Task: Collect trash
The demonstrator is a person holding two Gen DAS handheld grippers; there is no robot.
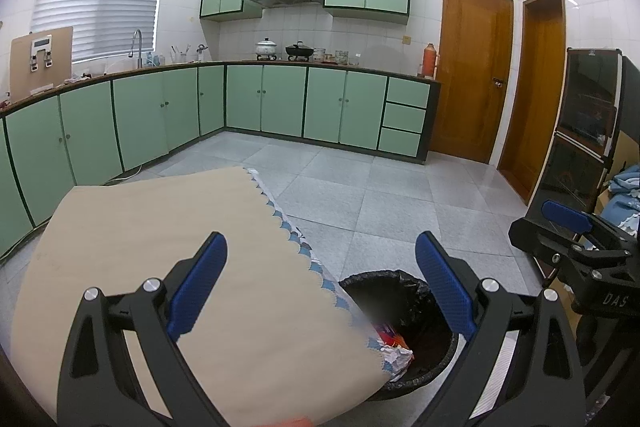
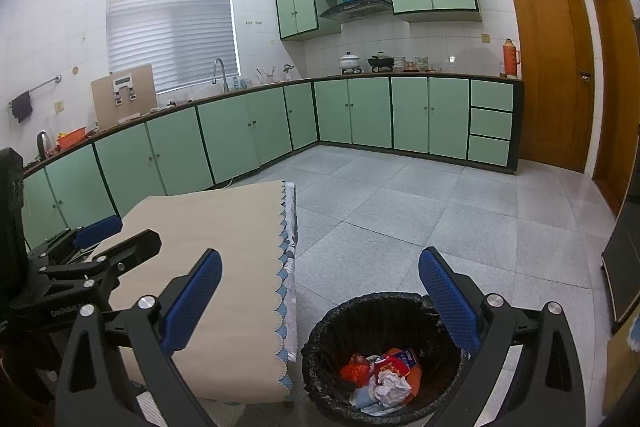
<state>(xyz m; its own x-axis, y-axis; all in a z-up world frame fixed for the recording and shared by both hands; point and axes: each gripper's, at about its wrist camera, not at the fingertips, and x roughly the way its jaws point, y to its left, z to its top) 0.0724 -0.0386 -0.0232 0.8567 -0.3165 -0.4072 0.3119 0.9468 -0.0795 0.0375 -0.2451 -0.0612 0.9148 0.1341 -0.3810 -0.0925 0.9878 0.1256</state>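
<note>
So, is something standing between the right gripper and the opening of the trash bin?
Nothing visible does. The right gripper is open and empty above the bin, whose mouth is uncovered, with trash already inside. The table stands beside it.

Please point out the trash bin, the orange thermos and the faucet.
trash bin (image 2: 320, 337): right wrist view, left rim of black liner.
orange thermos (image 2: 509, 58): right wrist view, its body.
faucet (image 2: 219, 67): right wrist view, curved neck.

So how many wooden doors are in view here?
2, both on the right wall: one closed door beside the drawers, and another further right, partly cut off by the frame edge.
</note>
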